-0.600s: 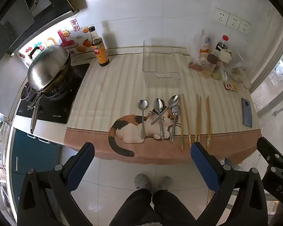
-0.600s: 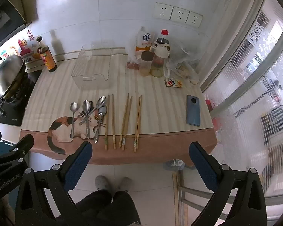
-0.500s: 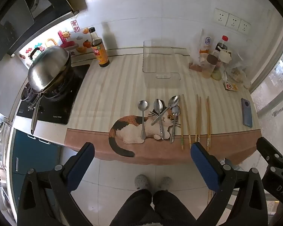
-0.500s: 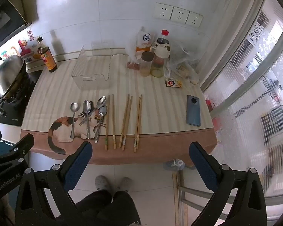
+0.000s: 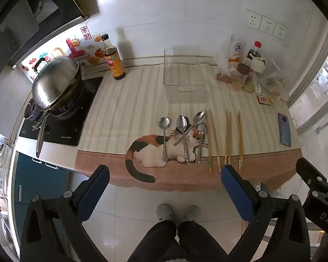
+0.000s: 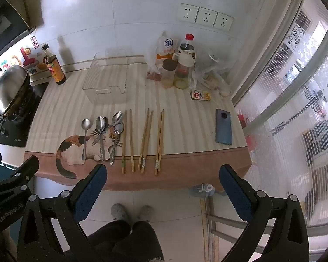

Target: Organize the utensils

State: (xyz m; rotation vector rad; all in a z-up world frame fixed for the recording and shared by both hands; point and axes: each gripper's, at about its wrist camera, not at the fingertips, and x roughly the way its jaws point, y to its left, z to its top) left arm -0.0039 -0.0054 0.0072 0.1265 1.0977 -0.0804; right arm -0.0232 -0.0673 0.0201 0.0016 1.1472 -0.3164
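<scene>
Several metal spoons (image 5: 184,135) (image 6: 101,134) lie on the cat-print cloth near the counter's front edge. Several wooden chopsticks (image 5: 227,139) (image 6: 145,139) lie in pairs to their right. A clear plastic bin (image 5: 184,69) (image 6: 107,77) stands behind them, empty. My left gripper (image 5: 165,185) is open and empty, held above the floor in front of the counter. My right gripper (image 6: 163,184) is also open and empty, in front of the counter's right half.
A wok (image 5: 54,83) sits on the stove at the left. A soy sauce bottle (image 5: 113,59) stands by the wall. Bottles, jars and bags (image 6: 177,65) crowd the back right. A blue phone (image 6: 223,126) lies at the right. The person's legs and slippers show below.
</scene>
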